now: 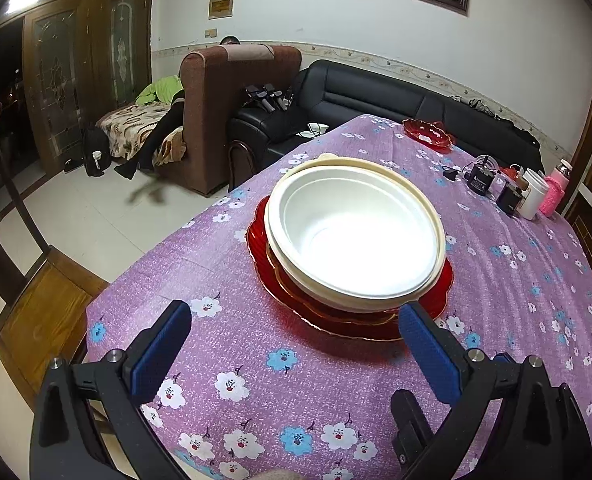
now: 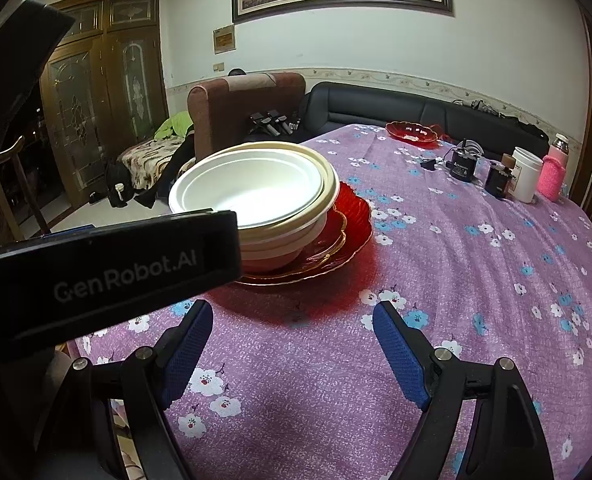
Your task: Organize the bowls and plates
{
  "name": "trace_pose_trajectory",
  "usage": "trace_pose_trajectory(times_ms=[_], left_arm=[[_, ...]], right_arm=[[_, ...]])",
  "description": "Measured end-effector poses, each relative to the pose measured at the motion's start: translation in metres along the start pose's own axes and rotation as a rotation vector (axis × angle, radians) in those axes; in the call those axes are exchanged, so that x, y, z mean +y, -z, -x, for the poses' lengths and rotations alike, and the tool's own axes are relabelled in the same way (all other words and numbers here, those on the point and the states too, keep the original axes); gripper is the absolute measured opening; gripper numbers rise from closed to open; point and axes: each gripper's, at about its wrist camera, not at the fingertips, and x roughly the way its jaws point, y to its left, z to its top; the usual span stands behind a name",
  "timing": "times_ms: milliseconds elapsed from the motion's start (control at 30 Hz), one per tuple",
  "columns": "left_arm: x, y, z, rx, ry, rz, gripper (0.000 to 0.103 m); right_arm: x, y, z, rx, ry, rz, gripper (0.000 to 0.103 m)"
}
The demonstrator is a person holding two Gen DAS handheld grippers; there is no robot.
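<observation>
White and cream bowls (image 1: 355, 228) sit nested in a stack on red gold-rimmed plates (image 1: 288, 304) in the middle of the purple floral tablecloth (image 1: 256, 380). The stack also shows in the right wrist view: bowls (image 2: 256, 196), red plates (image 2: 351, 224). My left gripper (image 1: 296, 320) is open and empty, just in front of the stack. My right gripper (image 2: 292, 316) is open and empty, a little nearer than the stack. A separate red dish (image 1: 427, 132) sits at the far edge of the table, also in the right wrist view (image 2: 411, 132).
The left gripper's black body (image 2: 108, 268) crosses the right wrist view at left. Black adapters (image 1: 483, 180), a white cup (image 1: 535, 194) and a pink bottle (image 1: 555, 192) stand at the far right. A wooden chair (image 1: 36, 312) stands at the table's left edge.
</observation>
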Motion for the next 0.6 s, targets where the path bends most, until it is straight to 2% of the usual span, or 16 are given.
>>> trace_pose_trajectory(times_ms=[600], left_arm=[[0.002,-0.001,-0.011,0.025,0.004,0.006,0.103]], right_arm=[[0.000,-0.002,-0.007,0.024,0.021,-0.002,0.086]])
